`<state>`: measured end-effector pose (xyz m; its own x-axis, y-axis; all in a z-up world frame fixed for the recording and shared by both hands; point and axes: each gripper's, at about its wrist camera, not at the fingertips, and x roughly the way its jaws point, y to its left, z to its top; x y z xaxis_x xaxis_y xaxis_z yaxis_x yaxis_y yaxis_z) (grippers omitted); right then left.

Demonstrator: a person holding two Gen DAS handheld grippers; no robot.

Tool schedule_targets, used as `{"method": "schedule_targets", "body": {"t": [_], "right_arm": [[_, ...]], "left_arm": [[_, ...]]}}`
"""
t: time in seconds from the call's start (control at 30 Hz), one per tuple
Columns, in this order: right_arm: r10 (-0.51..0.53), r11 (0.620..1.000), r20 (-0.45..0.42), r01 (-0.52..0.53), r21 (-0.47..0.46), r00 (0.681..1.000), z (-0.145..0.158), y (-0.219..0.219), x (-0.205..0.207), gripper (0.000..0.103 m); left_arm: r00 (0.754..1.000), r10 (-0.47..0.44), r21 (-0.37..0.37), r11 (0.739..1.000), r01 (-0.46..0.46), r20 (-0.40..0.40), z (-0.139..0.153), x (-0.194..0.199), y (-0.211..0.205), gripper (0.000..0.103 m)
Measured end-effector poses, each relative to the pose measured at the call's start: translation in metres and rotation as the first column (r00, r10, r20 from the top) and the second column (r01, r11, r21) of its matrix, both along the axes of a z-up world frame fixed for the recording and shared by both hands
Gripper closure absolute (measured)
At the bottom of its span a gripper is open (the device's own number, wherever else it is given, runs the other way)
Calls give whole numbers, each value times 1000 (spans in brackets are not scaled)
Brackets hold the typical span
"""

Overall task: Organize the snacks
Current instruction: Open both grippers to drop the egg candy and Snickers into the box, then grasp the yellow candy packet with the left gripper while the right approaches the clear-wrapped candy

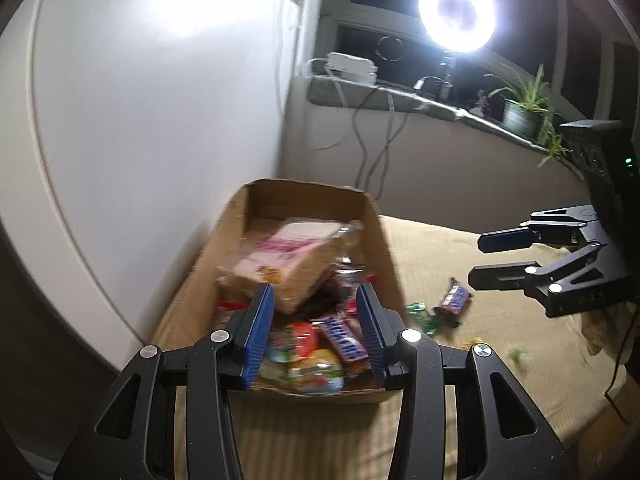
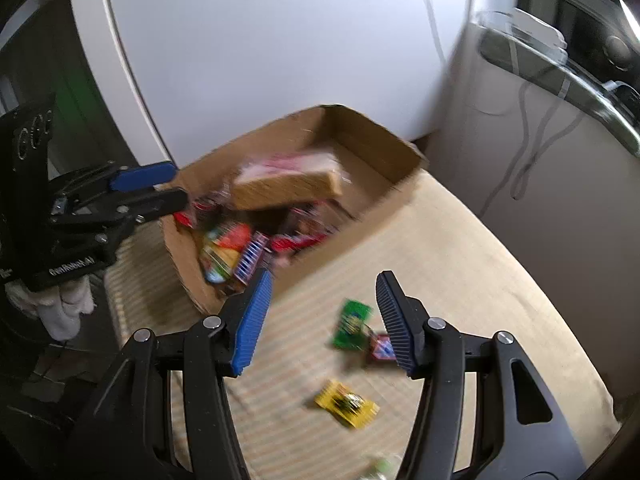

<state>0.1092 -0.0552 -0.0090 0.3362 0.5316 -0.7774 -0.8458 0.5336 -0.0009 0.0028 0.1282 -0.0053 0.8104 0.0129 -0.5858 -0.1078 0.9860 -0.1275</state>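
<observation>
A cardboard box [image 1: 360, 216] [image 2: 400, 184] stands on a beige tablecloth, filled with snacks. A pink-labelled bread pack [image 1: 288, 256] [image 2: 288, 184] lies on top, with a Snickers bar [image 1: 344, 338] and other wrappers beneath. My left gripper [image 1: 316, 312] is open and empty, hovering over the box's near end; it also shows in the right wrist view [image 2: 172, 186]. My right gripper [image 2: 324, 312] is open and empty above loose snacks: a green packet [image 2: 352, 324], a small Snickers [image 2: 382, 348] [image 1: 456, 298] and a yellow packet [image 2: 346, 402]. The right gripper shows at right [image 1: 476, 258].
A white wall panel [image 1: 160, 100] stands close behind the box. A windowsill [image 1: 400, 96] carries a ring lamp [image 1: 456, 14], cables and a potted plant [image 1: 520, 108]. The cloth [image 2: 480, 280] extends right of the box; more green wrappers [image 1: 420, 312] lie there.
</observation>
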Motion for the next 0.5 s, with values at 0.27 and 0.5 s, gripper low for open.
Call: {"method": "schedule_targets", "body": {"t": [0.27,0.5], "right_arm": [[-108,994,-21,107,-21,994,-14,-69,10,45],[-156,987,-36,154,-48,987,-45,-115,-9,45]], "left_arm": [[989,-149,-14,989,149,-11,-1,5,-58,62],[956,-277,-50,961,273,-93,-30,22,-109,62]]}}
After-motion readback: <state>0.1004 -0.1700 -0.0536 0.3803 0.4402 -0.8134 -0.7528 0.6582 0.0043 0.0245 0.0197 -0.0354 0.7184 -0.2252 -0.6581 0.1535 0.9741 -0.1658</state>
